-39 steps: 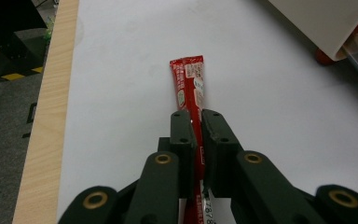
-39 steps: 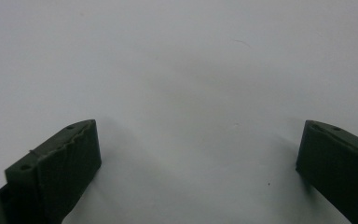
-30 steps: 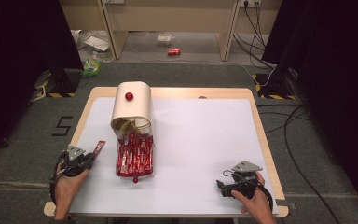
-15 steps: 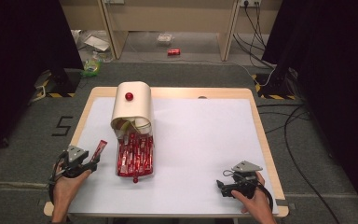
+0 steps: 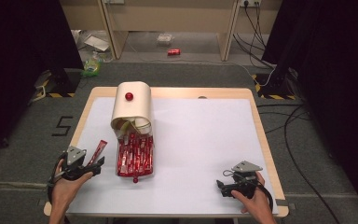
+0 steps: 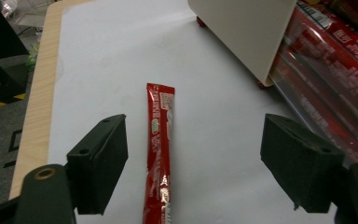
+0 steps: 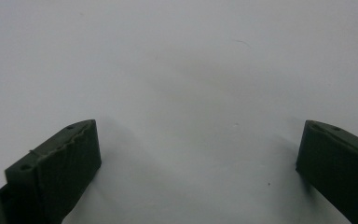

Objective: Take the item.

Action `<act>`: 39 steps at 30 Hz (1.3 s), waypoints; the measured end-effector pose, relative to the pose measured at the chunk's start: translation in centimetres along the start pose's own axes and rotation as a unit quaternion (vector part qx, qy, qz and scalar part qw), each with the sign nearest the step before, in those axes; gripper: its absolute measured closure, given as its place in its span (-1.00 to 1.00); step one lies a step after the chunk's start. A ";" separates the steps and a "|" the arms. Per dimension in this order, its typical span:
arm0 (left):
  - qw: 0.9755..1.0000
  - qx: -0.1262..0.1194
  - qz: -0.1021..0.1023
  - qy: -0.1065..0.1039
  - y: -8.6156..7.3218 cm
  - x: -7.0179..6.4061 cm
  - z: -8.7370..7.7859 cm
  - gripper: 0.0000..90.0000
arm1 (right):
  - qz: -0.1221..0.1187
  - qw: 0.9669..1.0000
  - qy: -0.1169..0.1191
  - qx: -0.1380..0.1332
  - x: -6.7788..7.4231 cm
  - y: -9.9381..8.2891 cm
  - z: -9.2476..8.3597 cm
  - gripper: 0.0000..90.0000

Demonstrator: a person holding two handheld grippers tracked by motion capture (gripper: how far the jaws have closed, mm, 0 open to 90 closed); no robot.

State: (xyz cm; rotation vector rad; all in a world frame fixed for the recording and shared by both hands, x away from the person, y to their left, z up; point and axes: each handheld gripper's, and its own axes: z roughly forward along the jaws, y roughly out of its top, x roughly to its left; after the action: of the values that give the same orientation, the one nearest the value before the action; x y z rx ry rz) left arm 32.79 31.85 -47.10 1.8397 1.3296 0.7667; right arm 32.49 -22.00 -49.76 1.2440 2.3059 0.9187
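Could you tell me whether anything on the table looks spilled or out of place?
Yes. The cream box lies tipped on its side, and red sachets have slid out of its mouth onto the white table. One stray sachet lies apart between the open jaws of the left tool, untouched.

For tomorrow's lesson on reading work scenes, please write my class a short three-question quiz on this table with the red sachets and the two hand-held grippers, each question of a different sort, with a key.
1. True or false: the left gripper is clamped shut on the single red sachet.
2. Multiple choice: the heap of red sachets lies A) beside the right gripper, B) at the mouth of the tipped cream container, C) on the floor.
3. Fill in: the small red ball sits on top of the ____.

Key
1. False: its jaws have just been opening, and the sachet lies loose on the white table between them.
2. B.
3. Cream container.
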 end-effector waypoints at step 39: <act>0.999 -0.044 0.004 -0.030 -1.0 -1.8 -3.2 -0.55 | 0.000 1.000 0.000 0.000 0.0 0.0 0.0 -1.00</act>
State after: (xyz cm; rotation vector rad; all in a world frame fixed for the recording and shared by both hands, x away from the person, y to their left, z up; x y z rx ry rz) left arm 29.16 31.07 -46.26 1.7848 1.2317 0.7561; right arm 32.49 -21.99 -49.76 1.2449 2.3058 0.9195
